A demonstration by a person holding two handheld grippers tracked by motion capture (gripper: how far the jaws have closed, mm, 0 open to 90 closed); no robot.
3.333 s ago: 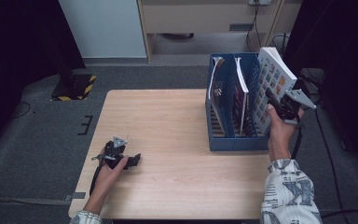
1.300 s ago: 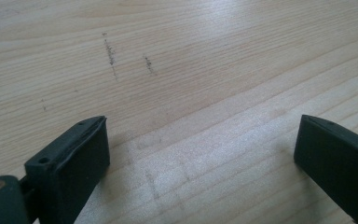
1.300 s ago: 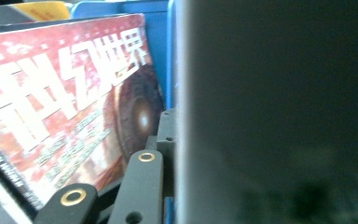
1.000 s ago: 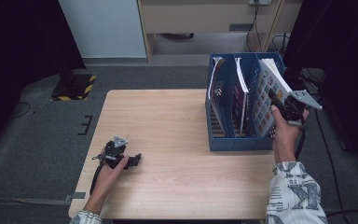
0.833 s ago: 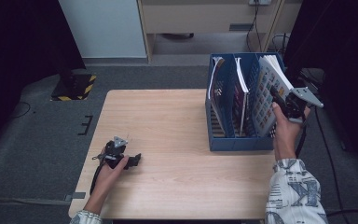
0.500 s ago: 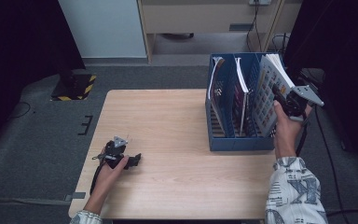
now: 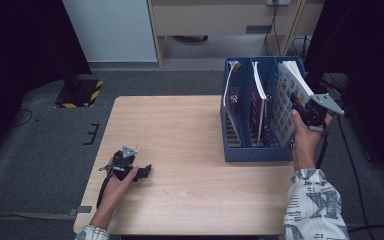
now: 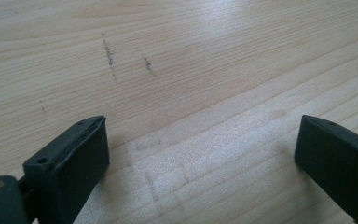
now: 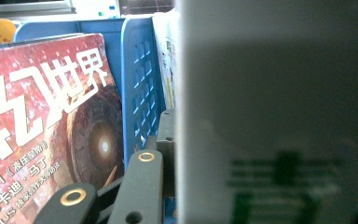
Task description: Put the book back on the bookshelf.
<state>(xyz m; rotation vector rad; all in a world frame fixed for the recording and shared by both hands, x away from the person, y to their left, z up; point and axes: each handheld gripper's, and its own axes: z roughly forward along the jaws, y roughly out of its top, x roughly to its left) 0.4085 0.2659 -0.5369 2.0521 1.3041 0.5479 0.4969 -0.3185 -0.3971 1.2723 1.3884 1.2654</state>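
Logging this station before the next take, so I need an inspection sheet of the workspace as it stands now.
Surface: wooden table, faint scuff marks.
Job's things: blue file rack at the right edge; book tilted in its right slot, two more beside it.
Clutter: nothing seen.
Grippers: left tongs open, low on the table; right tongs shut on book.
Cables: one trails from each gripper.
Surroundings: grey carpet, yellow-black striped base, dark curtains.

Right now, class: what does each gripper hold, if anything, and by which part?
The right gripper grips the rightmost book in the blue file rack near its upper edge. The left gripper holds nothing.
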